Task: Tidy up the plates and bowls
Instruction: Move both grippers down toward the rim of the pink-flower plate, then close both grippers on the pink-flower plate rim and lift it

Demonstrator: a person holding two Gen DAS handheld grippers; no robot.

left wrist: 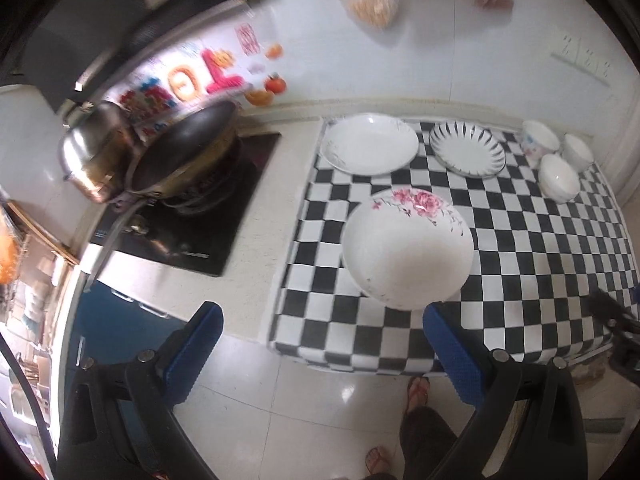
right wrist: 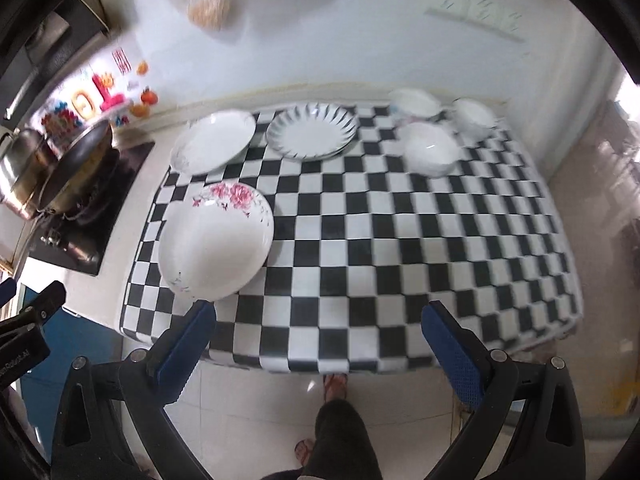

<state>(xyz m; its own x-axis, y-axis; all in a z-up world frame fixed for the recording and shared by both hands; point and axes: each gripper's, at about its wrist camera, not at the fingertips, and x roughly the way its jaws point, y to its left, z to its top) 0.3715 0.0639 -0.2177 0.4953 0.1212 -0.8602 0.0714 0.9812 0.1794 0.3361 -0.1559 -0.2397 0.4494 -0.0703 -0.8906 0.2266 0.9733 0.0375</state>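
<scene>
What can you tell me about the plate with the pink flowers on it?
The flower plate is round, white and glossy, like ceramic, with pink blossoms and thin dark twigs painted along its far rim and a tiny sprig on the near rim. It looks empty and lies flat on the black-and-white checkered cloth, nearest the front edge, apart from the other dishes. Neither gripper touches it.

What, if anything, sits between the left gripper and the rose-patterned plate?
Nothing visible. The left gripper is open, and only bare checkered cloth lies between it and the rose-patterned plate; the other dishes sit farther back.
</scene>
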